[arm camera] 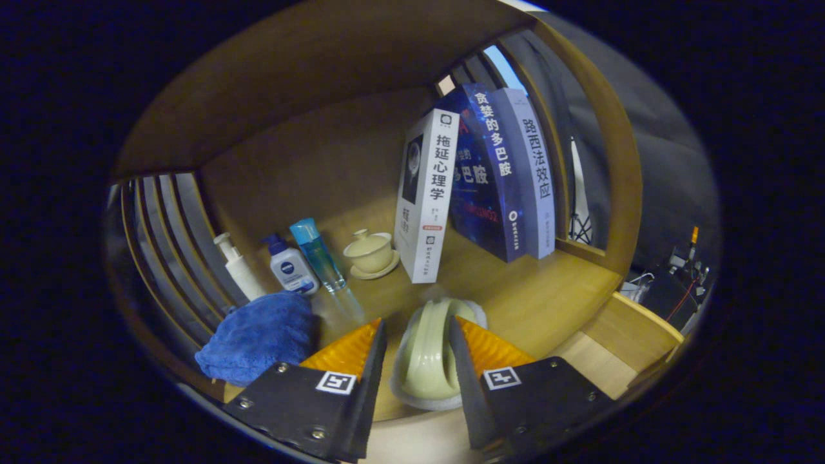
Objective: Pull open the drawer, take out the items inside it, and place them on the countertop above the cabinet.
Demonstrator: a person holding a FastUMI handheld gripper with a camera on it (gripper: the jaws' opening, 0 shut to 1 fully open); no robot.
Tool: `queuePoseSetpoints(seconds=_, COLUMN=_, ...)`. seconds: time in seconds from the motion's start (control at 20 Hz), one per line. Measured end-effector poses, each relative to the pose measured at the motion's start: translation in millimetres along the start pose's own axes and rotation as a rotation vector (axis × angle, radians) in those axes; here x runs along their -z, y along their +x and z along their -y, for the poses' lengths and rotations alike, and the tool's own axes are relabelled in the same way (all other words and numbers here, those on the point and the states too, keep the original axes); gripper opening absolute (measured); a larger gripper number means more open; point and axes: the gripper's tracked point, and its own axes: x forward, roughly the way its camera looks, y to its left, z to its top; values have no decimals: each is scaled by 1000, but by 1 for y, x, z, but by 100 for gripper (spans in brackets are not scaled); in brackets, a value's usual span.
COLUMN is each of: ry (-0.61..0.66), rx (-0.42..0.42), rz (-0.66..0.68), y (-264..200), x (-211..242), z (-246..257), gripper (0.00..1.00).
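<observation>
claw [417, 345] spread around pale green dish [430, 351] on table [541, 296], fingers apparently not pressing. Glossy dish, may tip or slide toward blue cloth [258, 335] lol

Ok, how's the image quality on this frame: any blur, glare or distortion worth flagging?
Gripper view: strong fisheye bending, so the shelf frame curves; lighting dim and warm; the pale green object between the fingers of the gripper looks slightly soft; books and bottles stay sharp; faint sheen on the countertop, no harsh glare.
</observation>
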Motion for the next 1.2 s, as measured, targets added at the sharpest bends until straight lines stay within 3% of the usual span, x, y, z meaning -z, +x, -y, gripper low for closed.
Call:
queuePoseSetpoints(seconds=0.25, ry=-83, rx=4, rz=93, y=-28, x=-25, z=1, gripper=57)
queuePoseSetpoints(seconds=0.45, ry=-171, rx=56, rz=215, y=-92, x=-55, z=12, gripper=57)
queuePoseSetpoints(seconds=0.65, ry=-193, rx=88, rz=323, y=-163, x=-56, z=32, gripper=57)
queuePoseSetpoints(seconds=0.85, ry=-181, rx=92, rz=353, y=-209, x=-16, z=55, gripper=57)
queuePoseSetpoints(seconds=1.2, ry=-346, rx=-6, rz=274, y=-248, x=78, z=55, gripper=63)
